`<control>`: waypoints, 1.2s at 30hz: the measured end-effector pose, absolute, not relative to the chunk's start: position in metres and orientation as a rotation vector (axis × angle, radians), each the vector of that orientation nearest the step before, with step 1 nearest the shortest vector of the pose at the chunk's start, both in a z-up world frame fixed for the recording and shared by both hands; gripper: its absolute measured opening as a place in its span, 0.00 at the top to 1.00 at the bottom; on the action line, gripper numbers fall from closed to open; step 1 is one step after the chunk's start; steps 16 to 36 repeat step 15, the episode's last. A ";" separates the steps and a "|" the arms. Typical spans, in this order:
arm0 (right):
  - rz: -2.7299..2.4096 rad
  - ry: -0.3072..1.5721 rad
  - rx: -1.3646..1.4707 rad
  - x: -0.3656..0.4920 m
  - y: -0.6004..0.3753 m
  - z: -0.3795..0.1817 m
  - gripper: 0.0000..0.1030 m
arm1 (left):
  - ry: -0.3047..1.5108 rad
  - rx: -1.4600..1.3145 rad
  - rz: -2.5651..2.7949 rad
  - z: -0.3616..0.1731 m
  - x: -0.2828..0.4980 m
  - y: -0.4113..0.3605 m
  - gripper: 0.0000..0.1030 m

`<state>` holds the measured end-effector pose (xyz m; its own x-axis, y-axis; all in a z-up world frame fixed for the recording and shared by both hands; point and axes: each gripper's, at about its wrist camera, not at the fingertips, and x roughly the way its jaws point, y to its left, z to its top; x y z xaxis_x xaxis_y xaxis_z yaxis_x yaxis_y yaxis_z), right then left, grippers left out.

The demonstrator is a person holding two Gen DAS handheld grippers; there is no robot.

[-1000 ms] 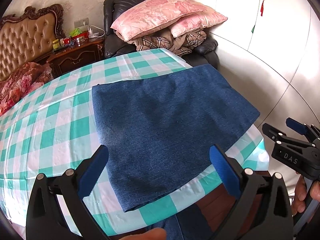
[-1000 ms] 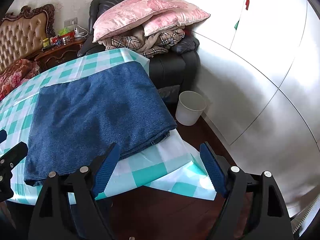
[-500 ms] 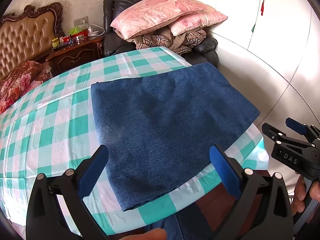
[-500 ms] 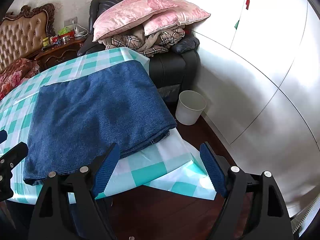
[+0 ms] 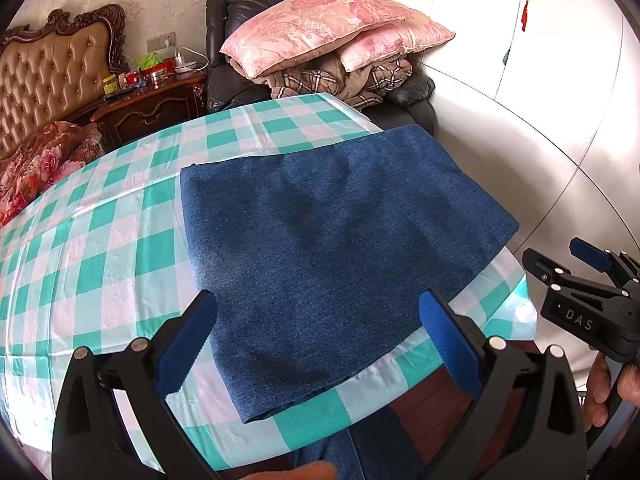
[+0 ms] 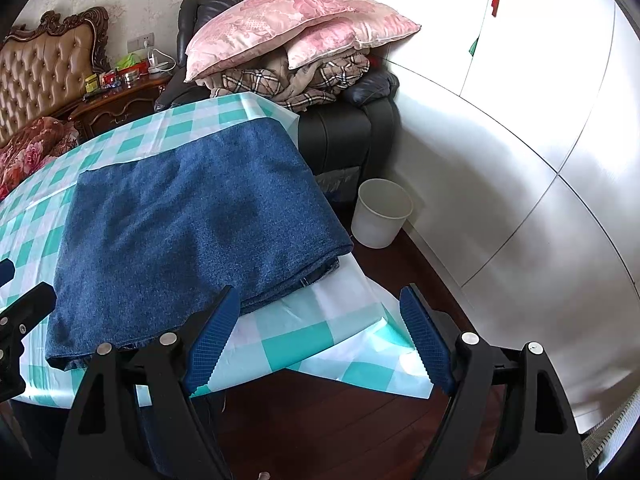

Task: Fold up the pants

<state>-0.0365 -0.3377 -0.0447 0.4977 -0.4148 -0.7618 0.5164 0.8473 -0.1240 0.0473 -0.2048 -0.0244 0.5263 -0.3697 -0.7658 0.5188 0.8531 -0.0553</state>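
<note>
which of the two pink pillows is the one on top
The larger, darker pink rose-print pillow lies on top. The paler pink pillow sits beneath it, sticking out to the right, above the plaid blankets on the black armchair.

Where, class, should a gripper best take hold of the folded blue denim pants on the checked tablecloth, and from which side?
Probably at the folded blue denim pants near right corner, approached from the table's near edge: the stacked layers there show an exposed edge near the open right gripper.
</note>
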 end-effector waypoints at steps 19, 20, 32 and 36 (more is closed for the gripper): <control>-0.553 0.892 0.167 -0.030 -0.339 -0.053 0.22 | 0.834 0.084 -0.563 -0.016 0.052 -0.187 0.02; -0.553 0.892 0.167 -0.030 -0.339 -0.053 0.22 | 0.834 0.084 -0.563 -0.016 0.052 -0.187 0.02; -0.553 0.892 0.167 -0.030 -0.339 -0.053 0.22 | 0.834 0.084 -0.563 -0.016 0.052 -0.187 0.02; -0.553 0.892 0.167 -0.030 -0.339 -0.053 0.22 | 0.834 0.084 -0.563 -0.016 0.052 -0.187 0.02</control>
